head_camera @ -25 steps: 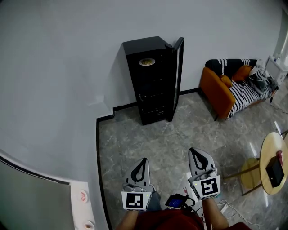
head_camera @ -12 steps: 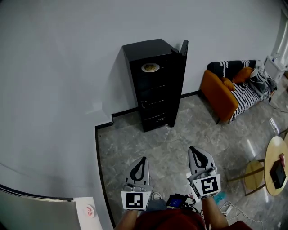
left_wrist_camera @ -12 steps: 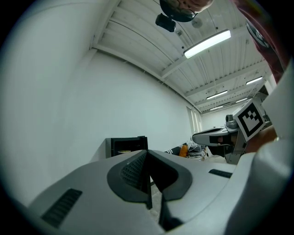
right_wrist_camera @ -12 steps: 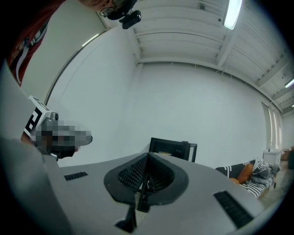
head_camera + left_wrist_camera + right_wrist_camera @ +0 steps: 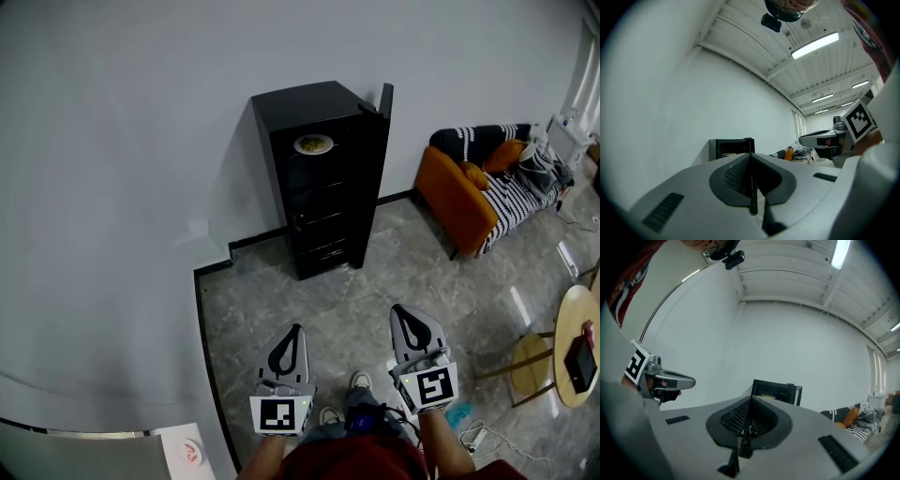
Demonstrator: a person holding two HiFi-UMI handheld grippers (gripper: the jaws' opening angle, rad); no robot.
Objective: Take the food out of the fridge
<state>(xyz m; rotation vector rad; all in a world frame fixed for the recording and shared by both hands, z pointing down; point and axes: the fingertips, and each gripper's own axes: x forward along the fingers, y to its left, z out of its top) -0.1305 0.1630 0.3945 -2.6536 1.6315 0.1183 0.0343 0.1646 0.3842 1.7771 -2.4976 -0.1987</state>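
I hold the left gripper (image 5: 295,330) and right gripper (image 5: 401,311) closed and empty, low and near me, because the plate of food (image 5: 313,144) sits far off in the open fridge (image 5: 328,202).

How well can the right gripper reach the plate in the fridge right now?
Probably not yet: the right gripper hangs far from the fridge, a stretch of floor between them. The door stands open, leaving the plate unblocked once closer.
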